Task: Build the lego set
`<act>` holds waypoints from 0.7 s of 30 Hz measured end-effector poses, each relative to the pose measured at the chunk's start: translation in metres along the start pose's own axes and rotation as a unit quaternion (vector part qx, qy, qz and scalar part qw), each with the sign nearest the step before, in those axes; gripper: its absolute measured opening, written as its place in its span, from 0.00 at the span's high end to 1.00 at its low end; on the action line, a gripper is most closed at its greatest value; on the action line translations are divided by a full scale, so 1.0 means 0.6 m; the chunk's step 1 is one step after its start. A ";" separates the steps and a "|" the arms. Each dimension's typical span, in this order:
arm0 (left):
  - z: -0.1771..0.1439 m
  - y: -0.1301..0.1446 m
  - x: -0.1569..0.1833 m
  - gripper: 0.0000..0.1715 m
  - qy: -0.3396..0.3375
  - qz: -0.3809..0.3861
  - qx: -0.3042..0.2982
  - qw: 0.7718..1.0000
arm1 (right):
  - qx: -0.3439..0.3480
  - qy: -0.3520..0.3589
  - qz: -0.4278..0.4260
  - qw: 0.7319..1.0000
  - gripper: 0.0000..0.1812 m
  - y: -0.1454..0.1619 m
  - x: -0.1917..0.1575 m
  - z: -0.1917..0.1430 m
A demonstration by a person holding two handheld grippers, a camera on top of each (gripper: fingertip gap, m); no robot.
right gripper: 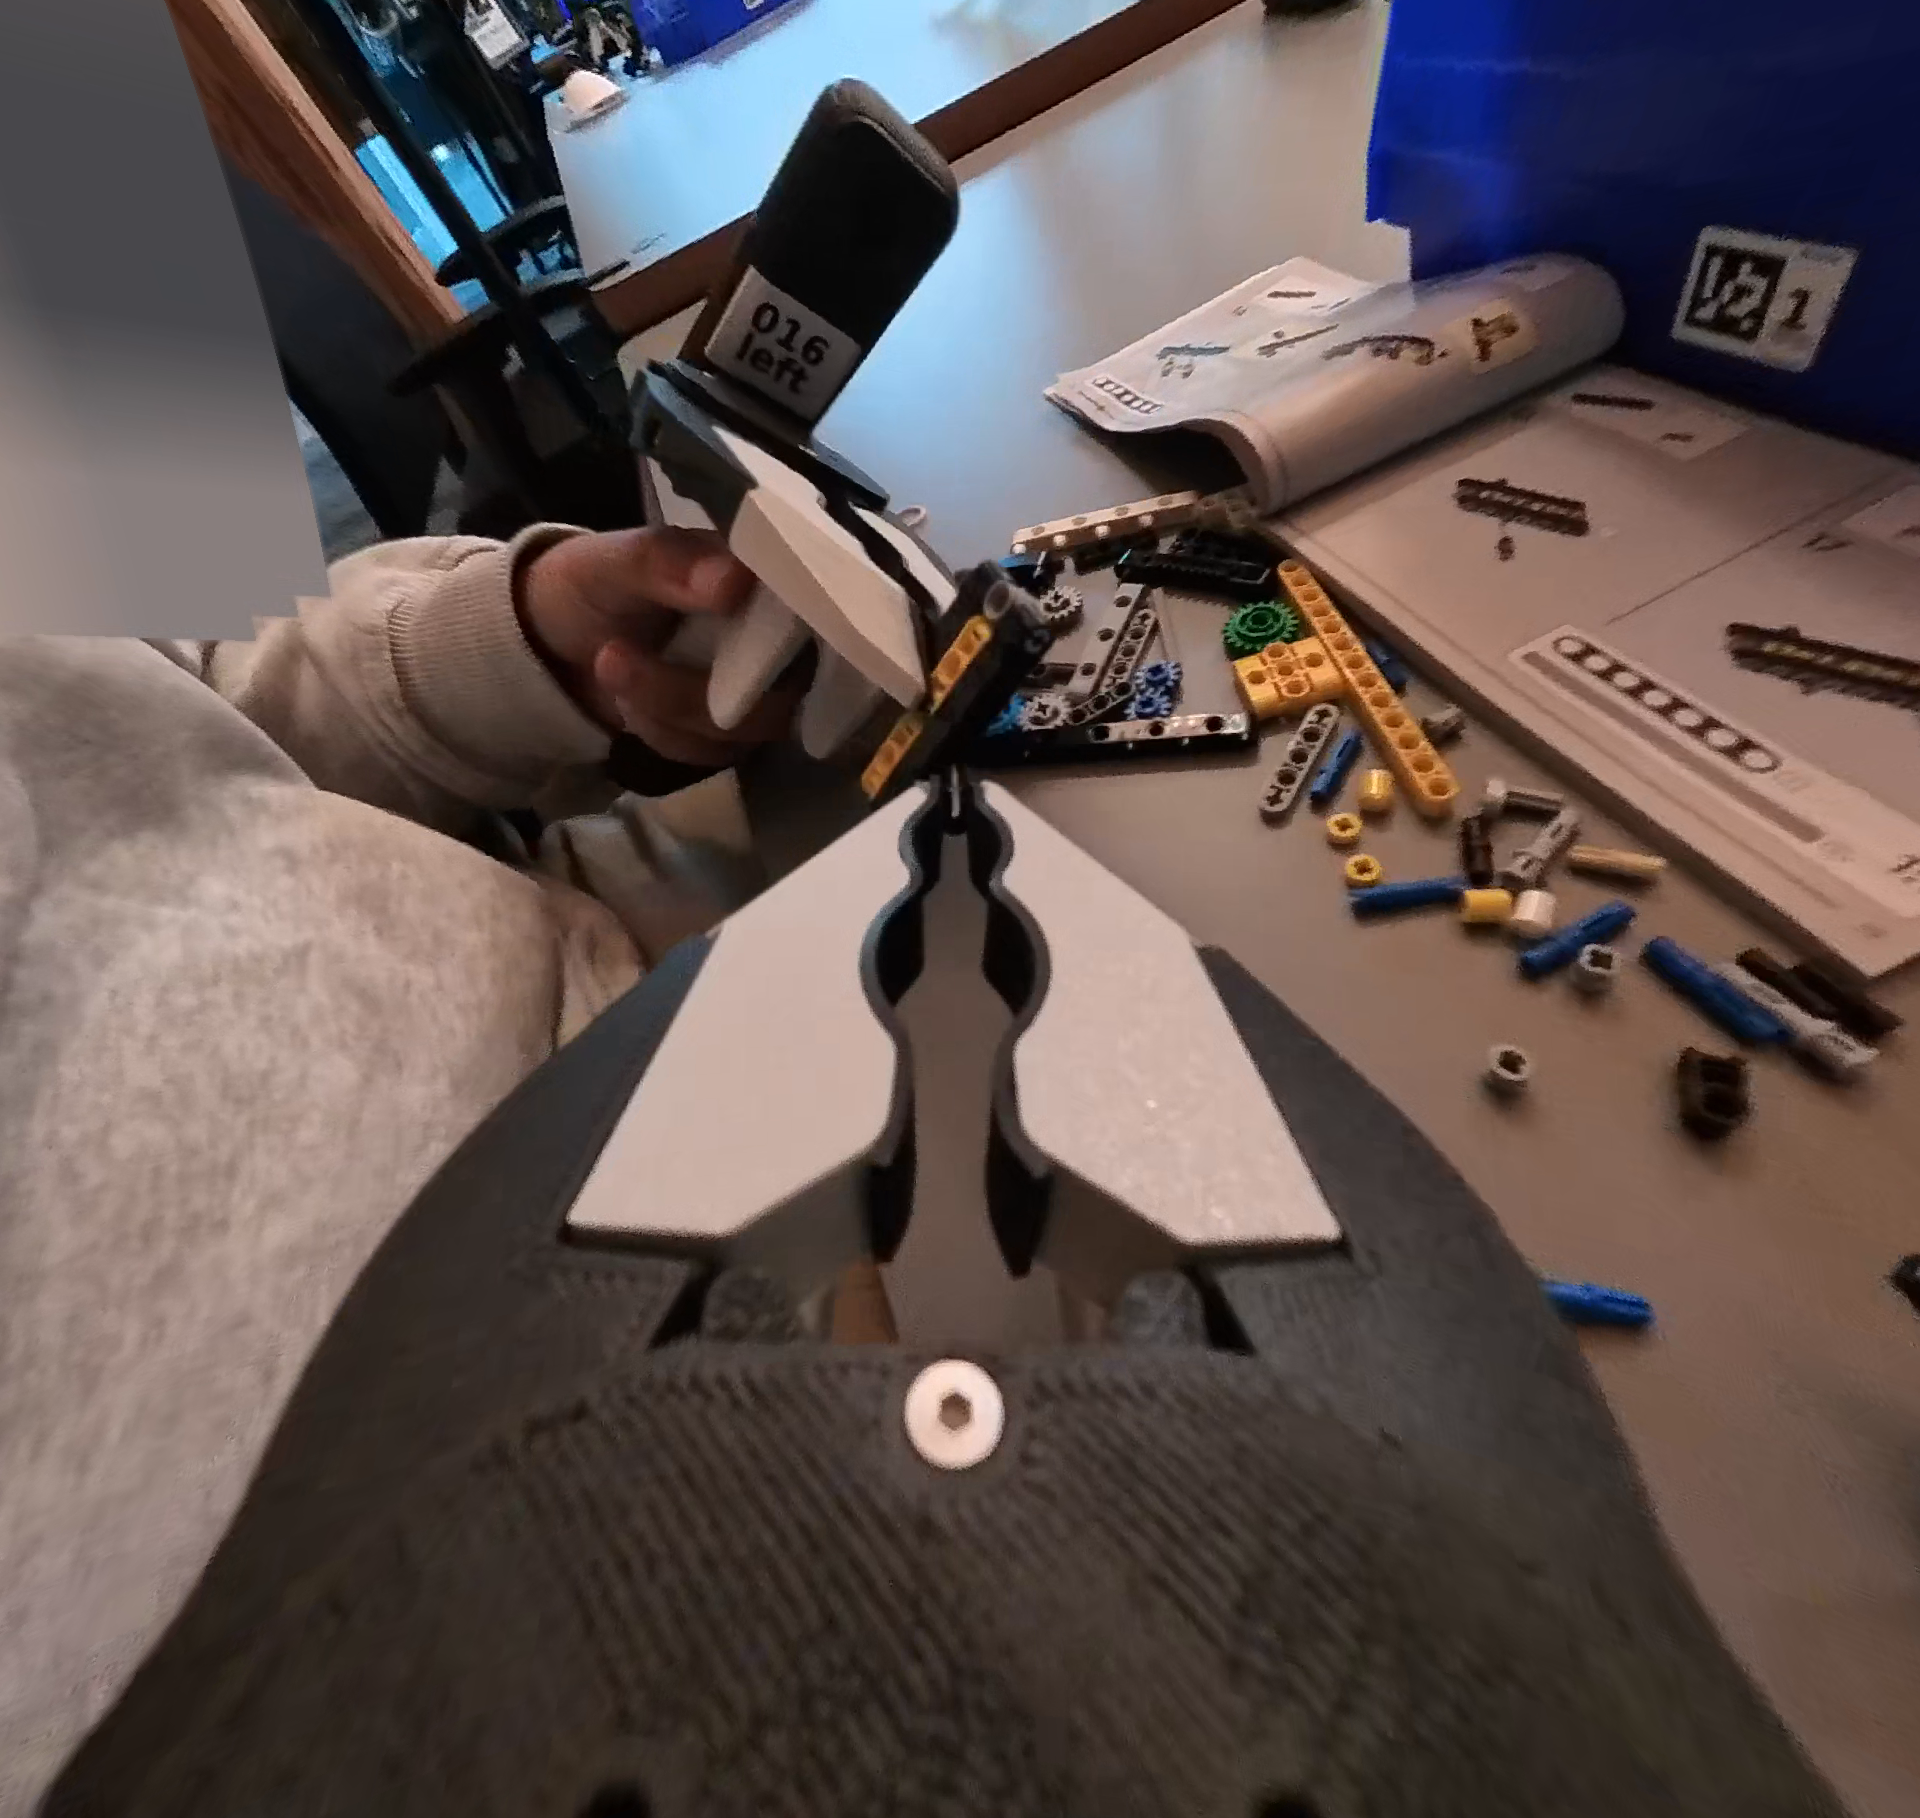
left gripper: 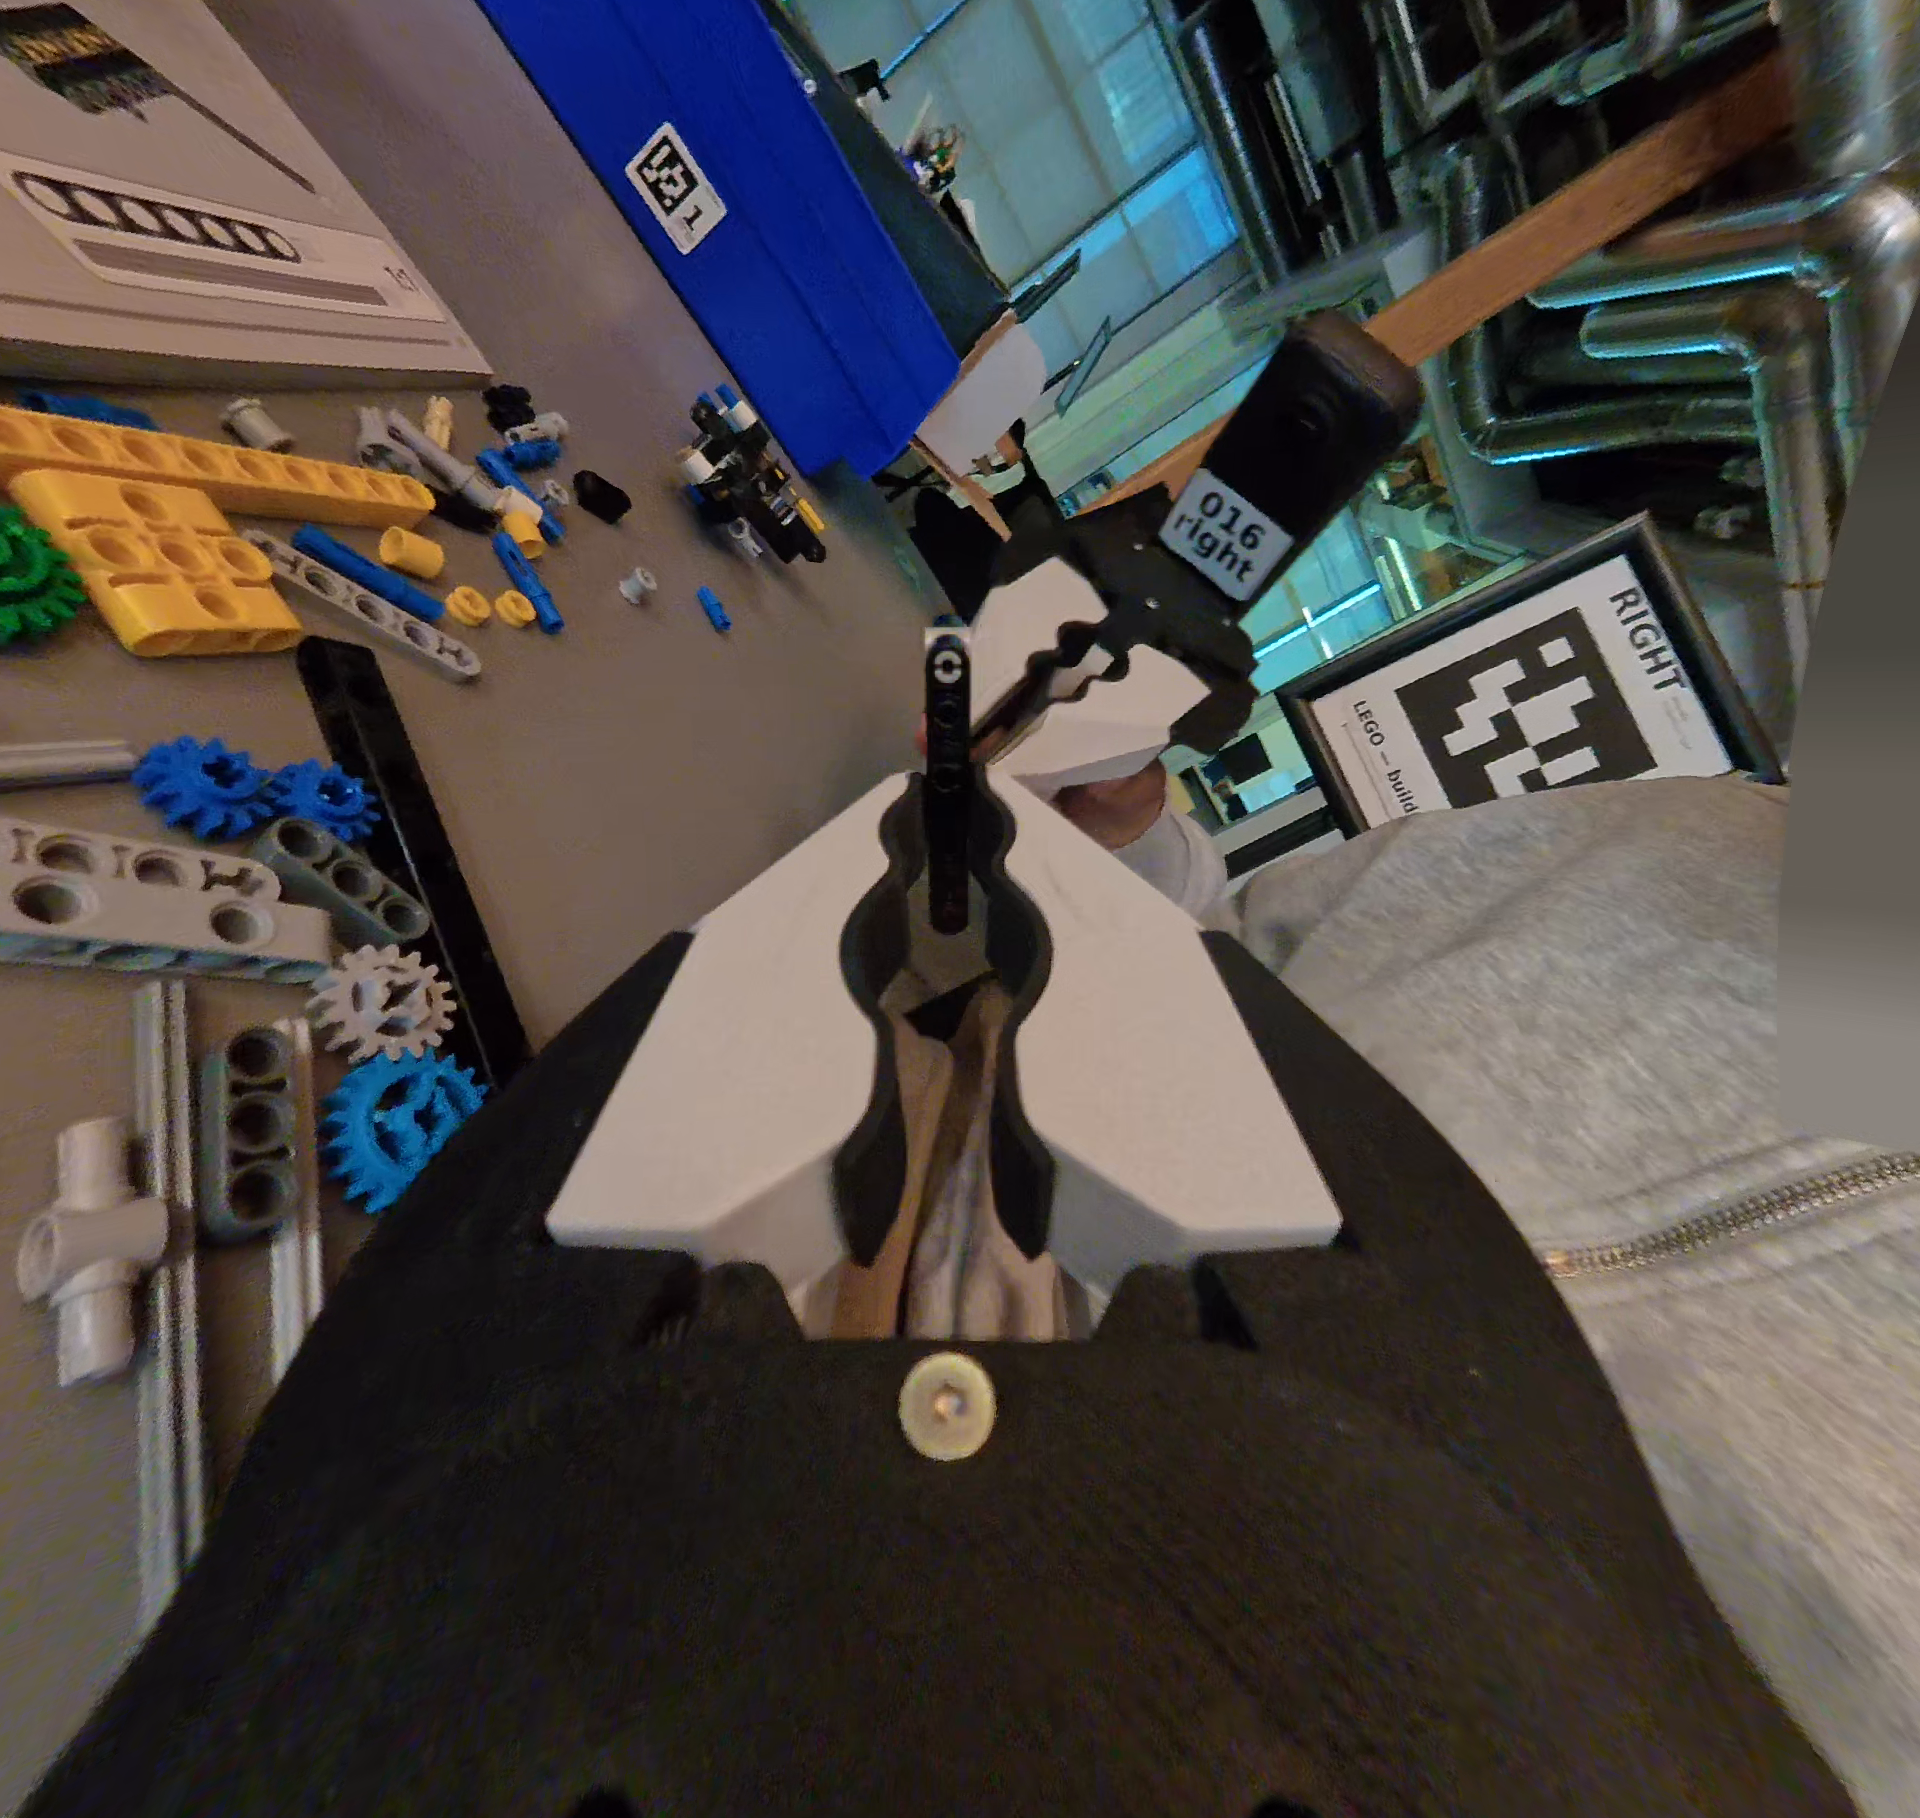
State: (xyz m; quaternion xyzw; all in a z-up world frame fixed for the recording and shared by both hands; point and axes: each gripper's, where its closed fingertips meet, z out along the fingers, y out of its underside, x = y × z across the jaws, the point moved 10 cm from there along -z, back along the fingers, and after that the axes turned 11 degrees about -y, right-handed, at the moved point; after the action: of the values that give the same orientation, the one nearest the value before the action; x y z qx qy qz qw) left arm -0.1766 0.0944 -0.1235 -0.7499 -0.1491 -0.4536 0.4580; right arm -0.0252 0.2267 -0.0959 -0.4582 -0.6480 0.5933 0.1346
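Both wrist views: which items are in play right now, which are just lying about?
In play:
- left gripper, shut on black-and-yellow beam assembly
- right gripper, tips closed at that assembly
- open instruction booklet

Lying about:
- yellow beams
- blue gears
- green gear
- blue pins
- blue bin

2 grippers [right gripper: 951,802] [right gripper: 914,667], 1 blue bin [right gripper: 1662,106], 2 instruction booklets [right gripper: 1351,355] [right gripper: 1714,646], 1 green gear [right gripper: 1259,628], 2 small blue gears [left gripper: 203,784] [left gripper: 330,798], 1 large blue gear [left gripper: 400,1124], 2 long yellow beams [right gripper: 1366,693] [left gripper: 208,464]
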 end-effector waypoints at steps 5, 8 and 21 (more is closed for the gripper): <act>0.003 0.002 0.001 0.96 -0.008 0.005 -0.008 1.000 | -0.016 0.026 -0.040 0.999 0.99 -0.002 -0.007 0.002; 0.003 0.002 0.002 0.96 -0.012 0.009 -0.010 1.000 | -0.019 0.038 -0.060 0.997 0.99 -0.004 -0.012 0.003; 0.005 0.004 0.006 0.96 -0.003 0.011 -0.019 1.000 | 0.012 0.026 -0.053 0.998 0.99 -0.006 -0.010 -0.003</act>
State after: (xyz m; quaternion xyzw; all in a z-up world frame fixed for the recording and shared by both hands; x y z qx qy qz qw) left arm -0.1711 0.0949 -0.1226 -0.7613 -0.1337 -0.4492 0.4481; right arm -0.0223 0.2237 -0.0903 -0.4370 -0.6606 0.5806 0.1885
